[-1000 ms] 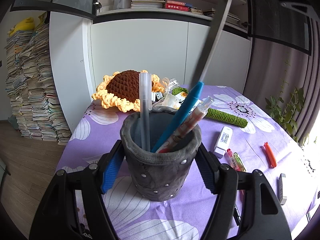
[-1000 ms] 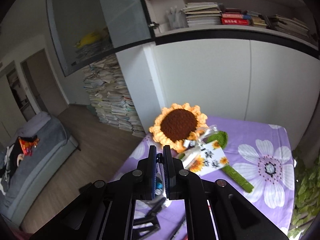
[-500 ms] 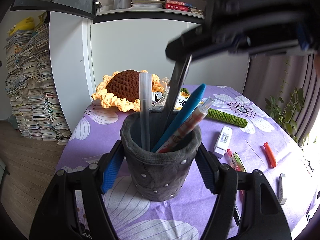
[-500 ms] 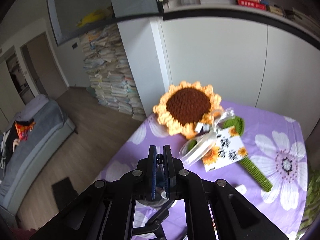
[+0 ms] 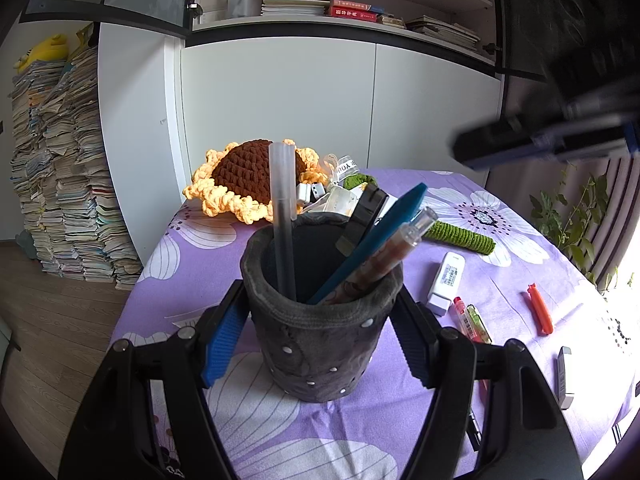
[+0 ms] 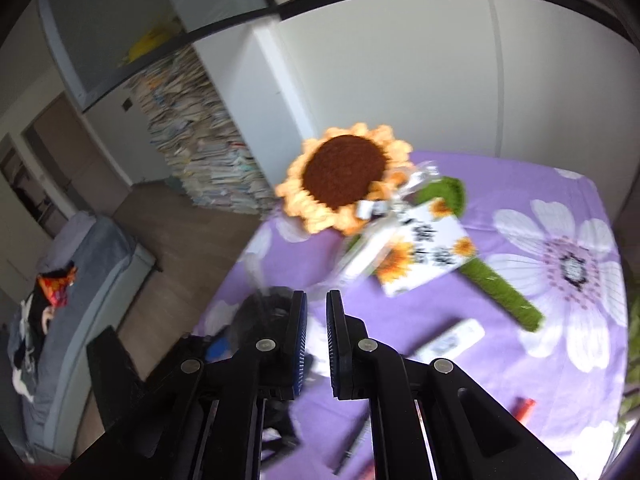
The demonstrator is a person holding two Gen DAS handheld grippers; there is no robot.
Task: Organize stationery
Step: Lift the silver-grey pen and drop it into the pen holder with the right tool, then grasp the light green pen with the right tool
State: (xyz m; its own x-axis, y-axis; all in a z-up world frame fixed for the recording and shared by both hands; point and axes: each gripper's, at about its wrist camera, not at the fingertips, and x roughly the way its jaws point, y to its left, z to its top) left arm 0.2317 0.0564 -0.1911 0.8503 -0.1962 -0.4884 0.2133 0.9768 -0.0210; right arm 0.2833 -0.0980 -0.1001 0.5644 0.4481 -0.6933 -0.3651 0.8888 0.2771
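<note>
A grey felt pen holder (image 5: 320, 340) stands on the purple flowered tablecloth (image 5: 500, 240), and my left gripper (image 5: 320, 320) is shut on its sides. Inside lean a frosted grey pen (image 5: 282, 216), a teal pen (image 5: 380, 236), a patterned clear pen (image 5: 394, 252) and a flat black strip (image 5: 362, 218). My right gripper (image 5: 520, 144) shows blurred at the upper right, apart from the holder. In its own view the right gripper (image 6: 316, 300) hangs above the holder (image 6: 264, 308), jaws nearly together with nothing between them.
A crochet sunflower (image 5: 248, 176) with a green stem (image 5: 460, 236) and a card (image 6: 424, 256) lies at the back. Right of the holder lie a white stick (image 5: 446, 276), small coloured pens (image 5: 472, 320), an orange clip (image 5: 540, 312) and a grey piece (image 5: 564, 376).
My right gripper brought the long black strip down into the holder, then drew away to the upper right without it. The left gripper and the holder stayed where they were.
</note>
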